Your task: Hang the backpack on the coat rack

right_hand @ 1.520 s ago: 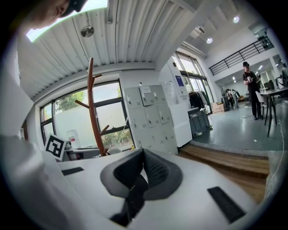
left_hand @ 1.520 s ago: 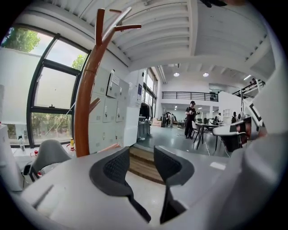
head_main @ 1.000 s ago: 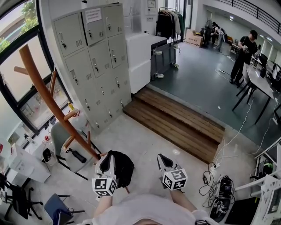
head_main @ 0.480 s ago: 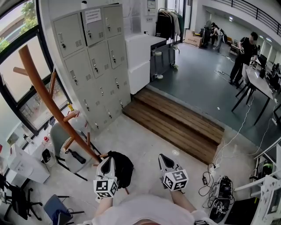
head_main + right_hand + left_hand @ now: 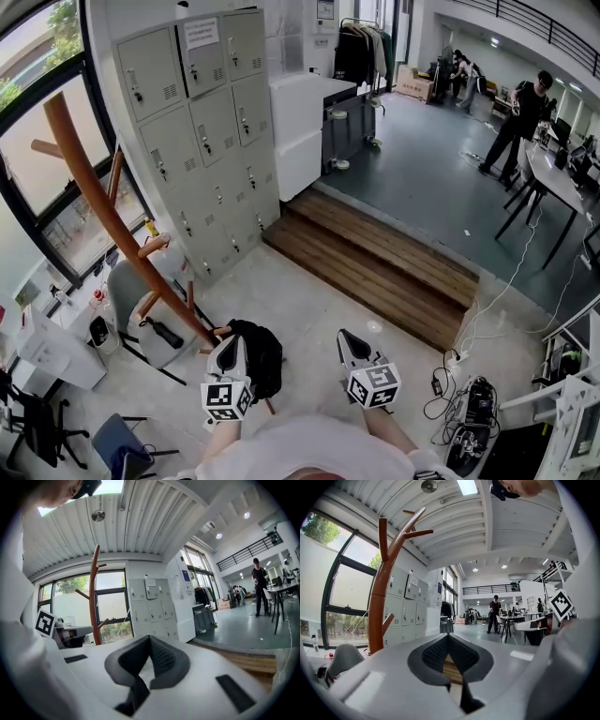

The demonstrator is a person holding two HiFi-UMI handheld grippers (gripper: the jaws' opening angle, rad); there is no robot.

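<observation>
The brown wooden coat rack (image 5: pixel 112 220) slants from the upper left down to its foot in front of me. It also stands left of centre in the left gripper view (image 5: pixel 377 606) and further off in the right gripper view (image 5: pixel 96 597). The black backpack (image 5: pixel 262 356) sits low by the rack's foot, just right of my left gripper (image 5: pixel 228 342). That gripper (image 5: pixel 447 635) is shut, with no strap showing between its pads. My right gripper (image 5: pixel 347 336) is apart to the right, and its jaws (image 5: pixel 150 637) meet at the tip with nothing in them.
Grey lockers (image 5: pixel 206 122) stand behind the rack, with a grey chair (image 5: pixel 141 300) at its left. A wooden step (image 5: pixel 375 267) crosses ahead. Cables and a power strip (image 5: pixel 459 375) lie at the right. A person (image 5: pixel 520 103) stands far off by the desks.
Both grippers have kept their places. The backpack has not moved. The far person by the desks has shifted a little.
</observation>
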